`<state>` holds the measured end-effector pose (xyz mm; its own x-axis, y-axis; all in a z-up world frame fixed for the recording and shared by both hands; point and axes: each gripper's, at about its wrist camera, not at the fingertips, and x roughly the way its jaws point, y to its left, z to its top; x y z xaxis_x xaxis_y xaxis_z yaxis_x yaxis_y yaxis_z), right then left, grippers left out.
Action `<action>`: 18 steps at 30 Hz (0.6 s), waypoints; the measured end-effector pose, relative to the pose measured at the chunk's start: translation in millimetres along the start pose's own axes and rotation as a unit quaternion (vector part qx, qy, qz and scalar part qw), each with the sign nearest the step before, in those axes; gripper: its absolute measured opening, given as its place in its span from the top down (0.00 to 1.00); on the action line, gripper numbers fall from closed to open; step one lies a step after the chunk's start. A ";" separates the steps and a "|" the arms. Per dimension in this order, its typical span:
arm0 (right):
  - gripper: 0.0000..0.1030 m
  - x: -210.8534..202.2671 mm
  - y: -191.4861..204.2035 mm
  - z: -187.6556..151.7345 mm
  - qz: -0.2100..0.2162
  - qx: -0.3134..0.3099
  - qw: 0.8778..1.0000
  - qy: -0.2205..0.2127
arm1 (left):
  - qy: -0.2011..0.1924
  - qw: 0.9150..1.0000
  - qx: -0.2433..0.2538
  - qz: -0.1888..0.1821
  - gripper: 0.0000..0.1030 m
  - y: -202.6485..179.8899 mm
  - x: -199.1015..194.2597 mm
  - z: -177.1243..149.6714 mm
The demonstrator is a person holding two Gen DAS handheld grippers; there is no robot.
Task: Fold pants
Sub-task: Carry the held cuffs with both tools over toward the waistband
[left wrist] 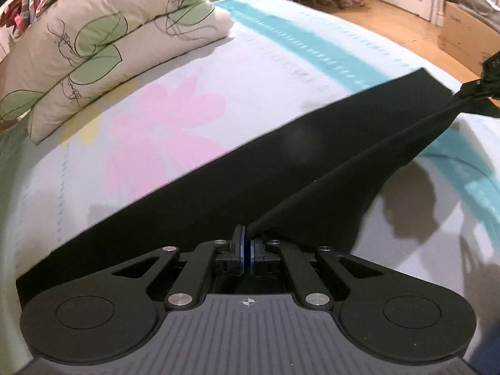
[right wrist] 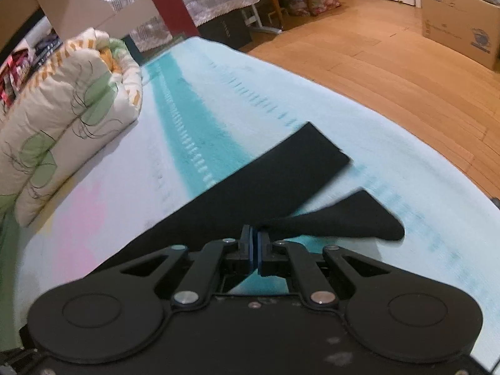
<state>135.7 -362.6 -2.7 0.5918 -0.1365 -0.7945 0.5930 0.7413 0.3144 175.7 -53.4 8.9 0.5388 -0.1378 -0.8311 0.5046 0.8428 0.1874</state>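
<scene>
Left gripper (left wrist: 249, 251): fingers (left wrist: 240, 243) clamped together on a fold of the black pants (left wrist: 218, 193). From the clamp point a taut ridge of cloth runs up and right to the right gripper (left wrist: 487, 84), which shows only as a dark, partly cut-off shape at the frame edge.

Right gripper (right wrist: 256, 251): fingers (right wrist: 247, 247) clamped together on the pants (right wrist: 250, 187). A bunched, rounded end of cloth hangs just right of the fingers; motion blur makes its outline soft.

The gripper bodies hide the near part of the pants in both views. The pants' near edge and waistband cannot be made out.

The pants lie diagonally on the bed (left wrist: 281, 62), partly lifted, over a pale sheet with a teal stripe and a pink flower print. One leg ends in a straight, square hem near the bed's right edge, beside the wood floor (right wrist: 390, 62). Cloth is plain black, with no visible seams.

A folded leaf-print quilt (left wrist: 93, 47) sits at the bed's far left corner, well apart from the pants. Bare sheet lies between them.
</scene>
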 end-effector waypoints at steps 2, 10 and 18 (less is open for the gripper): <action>0.96 23.0 10.3 9.7 -0.008 -0.007 1.000 0.009 | 0.013 1.000 -0.006 -0.005 0.97 9.4 17.2 10.6; 0.84 87.6 42.9 39.0 -0.026 -0.035 0.999 0.028 | 0.063 0.998 -0.015 -0.008 0.96 35.9 80.6 36.5; 0.79 106.2 27.3 48.3 0.007 -0.021 1.000 0.008 | 0.088 0.995 -0.023 -0.034 0.95 50.7 109.7 45.0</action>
<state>241.2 -388.6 -53.4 0.5903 -0.1155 -0.7989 0.5609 0.7705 0.3030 290.7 -49.2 -49.3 0.3749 -0.1058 -0.9210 0.5025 0.8581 0.1059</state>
